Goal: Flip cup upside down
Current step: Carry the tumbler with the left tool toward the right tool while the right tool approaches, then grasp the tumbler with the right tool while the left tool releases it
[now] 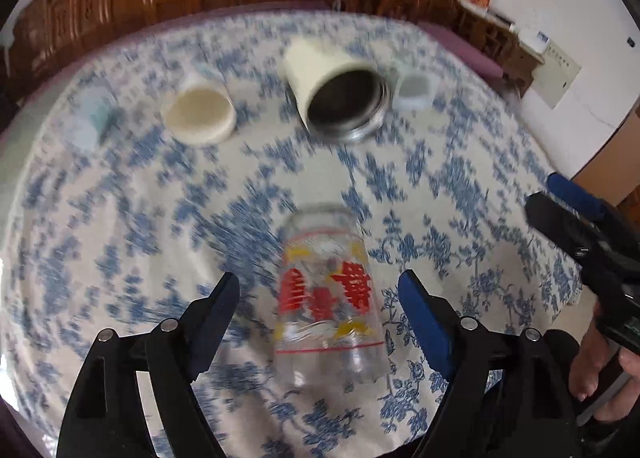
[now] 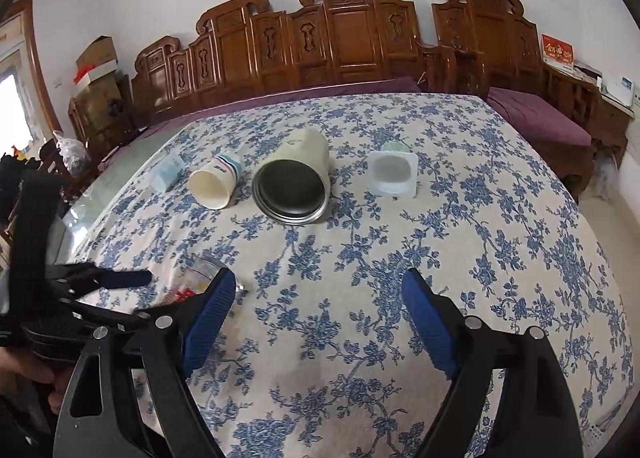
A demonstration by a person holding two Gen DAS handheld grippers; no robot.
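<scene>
A clear glass cup [image 1: 328,298] with red and yellow print stands on the floral tablecloth, base up and mouth down, as far as the blurred left wrist view shows. My left gripper [image 1: 320,294] is open, its fingers on either side of the cup and apart from it. In the right wrist view the cup [image 2: 196,278] is partly hidden behind my finger, with the left gripper [image 2: 120,282] around it. My right gripper [image 2: 318,298] is open and empty over the cloth, right of the cup.
Lying on their sides at the back: a cream tumbler with a dark steel mouth [image 2: 294,181], a paper cup [image 2: 214,181], a clear plastic cup [image 2: 166,171] and a white square cup [image 2: 392,173]. A carved wooden bench [image 2: 340,37] stands behind the table.
</scene>
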